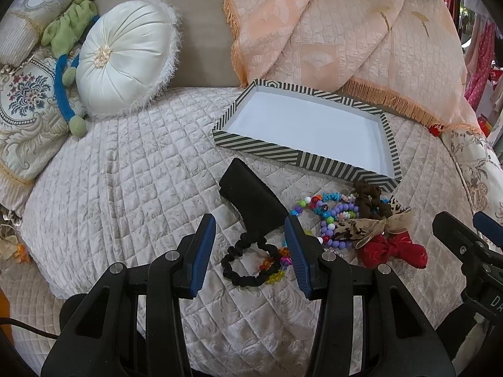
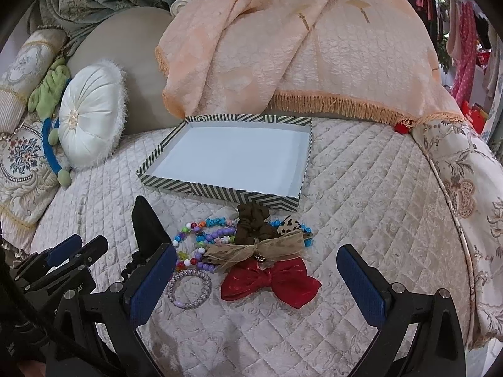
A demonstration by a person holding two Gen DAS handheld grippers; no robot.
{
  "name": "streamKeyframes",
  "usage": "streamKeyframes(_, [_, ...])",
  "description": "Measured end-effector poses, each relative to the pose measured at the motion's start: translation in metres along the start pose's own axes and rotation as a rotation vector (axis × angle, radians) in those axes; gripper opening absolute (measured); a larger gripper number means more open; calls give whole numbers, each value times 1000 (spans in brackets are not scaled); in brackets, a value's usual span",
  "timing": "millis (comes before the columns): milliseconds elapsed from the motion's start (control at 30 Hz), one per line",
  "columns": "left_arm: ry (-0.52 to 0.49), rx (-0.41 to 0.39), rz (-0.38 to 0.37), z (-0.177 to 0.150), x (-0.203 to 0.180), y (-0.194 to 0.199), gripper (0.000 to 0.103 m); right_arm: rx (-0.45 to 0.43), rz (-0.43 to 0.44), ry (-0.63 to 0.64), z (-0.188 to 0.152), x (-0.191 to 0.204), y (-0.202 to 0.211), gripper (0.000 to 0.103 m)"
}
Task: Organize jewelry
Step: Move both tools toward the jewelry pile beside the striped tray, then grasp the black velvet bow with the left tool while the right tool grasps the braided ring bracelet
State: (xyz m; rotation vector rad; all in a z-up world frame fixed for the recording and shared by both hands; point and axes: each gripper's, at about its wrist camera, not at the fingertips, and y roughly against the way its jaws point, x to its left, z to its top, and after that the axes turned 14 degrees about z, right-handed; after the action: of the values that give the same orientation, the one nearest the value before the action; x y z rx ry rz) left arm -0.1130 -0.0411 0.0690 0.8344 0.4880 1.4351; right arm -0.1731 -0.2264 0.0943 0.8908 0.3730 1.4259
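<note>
- Lying on the bed, the jewelry pile (image 2: 239,245) sits in front of the empty striped box (image 2: 220,196).
- Right gripper (image 2: 256,278), open and empty, frames the red bow (image 2: 270,278).
- Left gripper (image 1: 250,256), also open, hovers over the black scrunchie (image 1: 248,262).

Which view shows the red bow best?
Right wrist. There the red bow lies whole and unobstructed on the quilt, between the open fingers of the right gripper. In the left wrist view the red bow sits off to the right, smaller and partly overlapped by the tan ribbon bow.
</note>
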Motion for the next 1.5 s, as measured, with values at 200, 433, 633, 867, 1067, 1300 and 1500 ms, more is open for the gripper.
streamKeyframes(200, [14,-2,-10,0,2,0,45,-24,30,-11,1,-5,4,102])
streamKeyframes(433, [85,38,-36,10,33,-6,45,-4,22,1,-1,-14,4,102])
streamKeyframes(633, [185,112,-70,17,60,-24,45,37,28,28,-6,-23,-2,102])
streamKeyframes(867, [215,162,-95,19,62,-37,45,77,77,22,-13,-32,-9,102])
streamKeyframes(1067, [215,192,-112,23,55,-49,45,165,231,75,-31,-7,-24,76])
streamKeyframes(1300, [213,242,-159,35,43,-74,51,287,329,25,-58,8,-78,43])
streamKeyframes(1500, [243,287,-167,46,33,-105,61,313,297,26,-59,14,-109,39])
